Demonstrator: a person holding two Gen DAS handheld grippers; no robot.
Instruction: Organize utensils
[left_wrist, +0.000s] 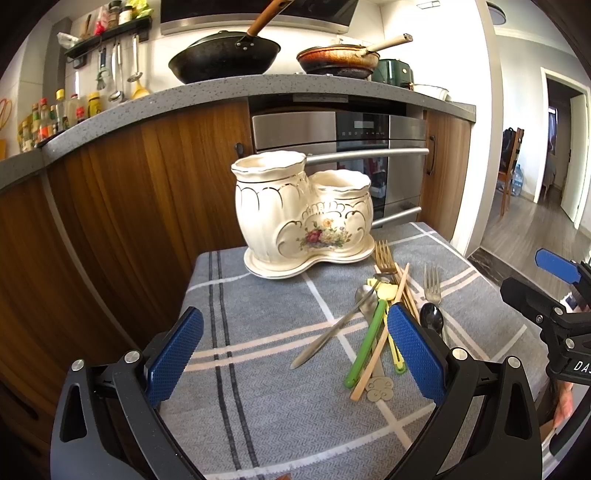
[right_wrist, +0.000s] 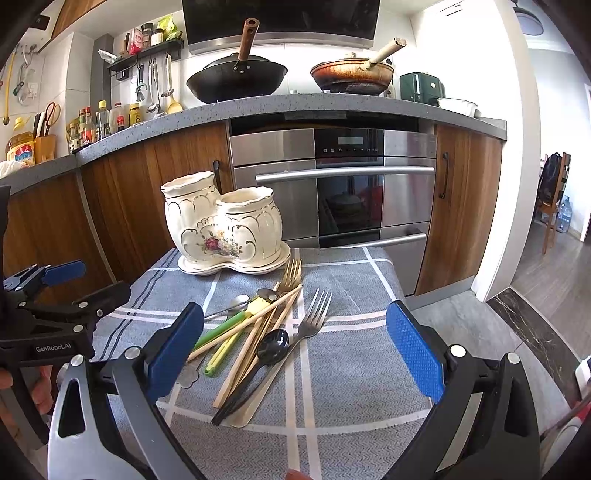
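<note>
Both grippers' jaws wide; utensil pile (right_wrist: 258, 332) ahead, w/in neither.

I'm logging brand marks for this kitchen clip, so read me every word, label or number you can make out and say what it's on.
"GenRobot.AI": white print on the black body of the left gripper.
"DA": cut-off white letters on the black body of the right gripper.
Too small or blurred to read: the labels on the sauce bottles on the grey counter, the big yellow oil bottle, and the symbols on the steel oven's black control panel.
</note>
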